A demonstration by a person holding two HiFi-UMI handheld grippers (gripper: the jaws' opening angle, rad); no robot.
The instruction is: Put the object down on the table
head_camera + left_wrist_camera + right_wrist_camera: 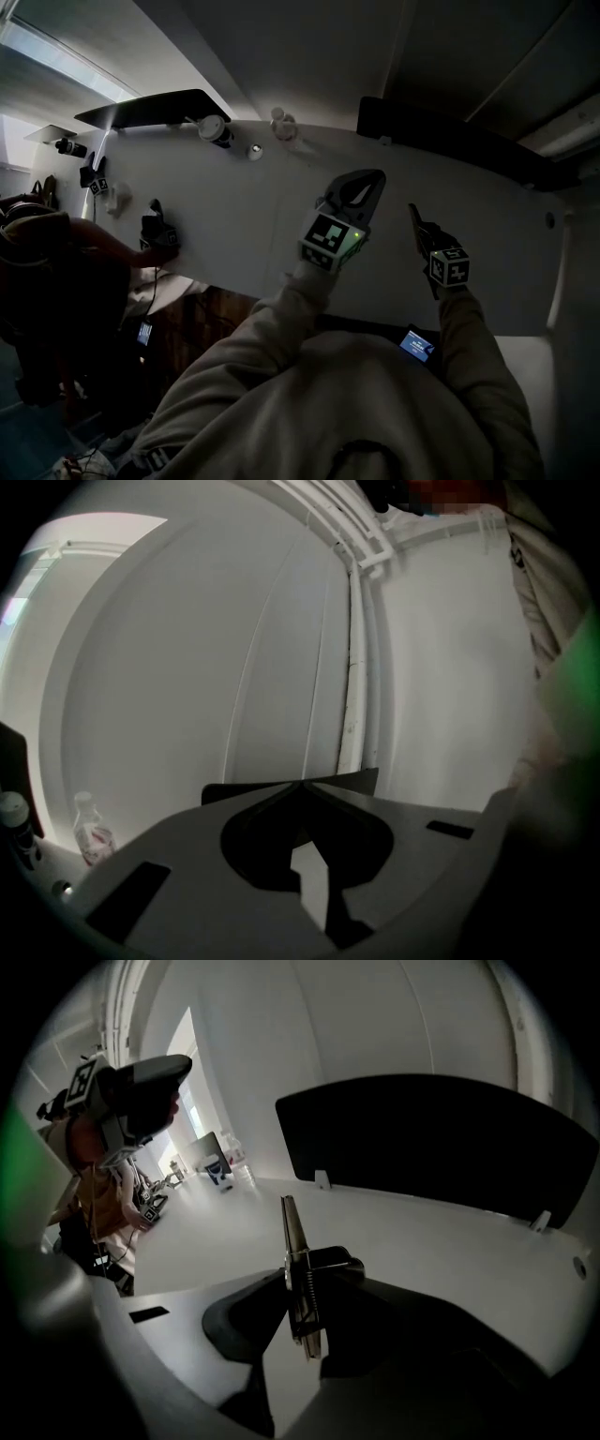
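Your left tool [373,176] hangs level above the white counter [244,216], near its middle; its jaws are closed tip to tip with nothing between them; past it and a little to its left, along the counter's far edge, stand a cup [216,129] and a small clear bottle [281,122]. Further left another person [37,253] leans in with a hand on the counter's edge.

To the right, your right tool [314,1269] tilts downward over the near part of the counter; its jaws are clamped on the object [292,1241], a thin flat metal piece with a coil spring along one side, seen edge-on and standing up out of the grip; the object is off the counter as far as you can see, held just above it. Behind it, a dark panel [450,141] runs along the counter's far right edge.
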